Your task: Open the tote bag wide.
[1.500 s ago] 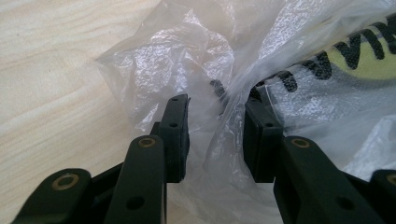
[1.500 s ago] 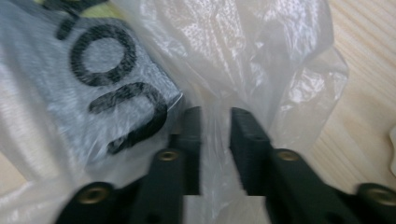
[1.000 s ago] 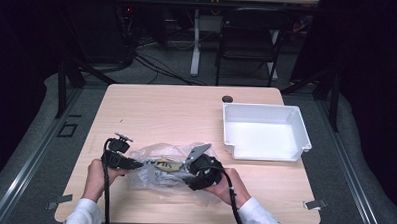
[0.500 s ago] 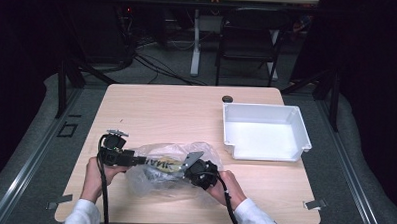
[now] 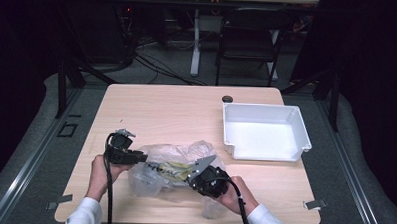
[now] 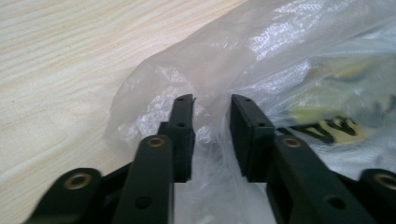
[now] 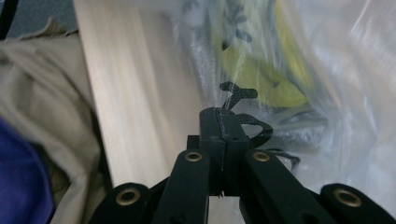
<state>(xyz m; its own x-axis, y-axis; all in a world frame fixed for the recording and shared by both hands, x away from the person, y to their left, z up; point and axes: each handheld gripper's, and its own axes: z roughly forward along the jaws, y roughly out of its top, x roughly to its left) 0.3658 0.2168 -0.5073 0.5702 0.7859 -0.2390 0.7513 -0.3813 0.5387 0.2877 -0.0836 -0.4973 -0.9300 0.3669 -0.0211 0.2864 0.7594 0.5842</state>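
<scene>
The right hand-held gripper [image 7: 223, 119] is squeezed tight on the plastic bag [image 5: 172, 166], which lies near the table [image 5: 186, 111] front. The left hand-held gripper [image 6: 212, 105], just closing, has bag between its jaws. Pulling hard could rip it.

Plastic bag [image 6: 261, 60] between parted gripper [image 6: 212, 105] jaws

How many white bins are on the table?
1. The white bin sits at the table's far right, empty, apart from the clear plastic bag near the front edge. Nothing suggests another is hidden.
</scene>
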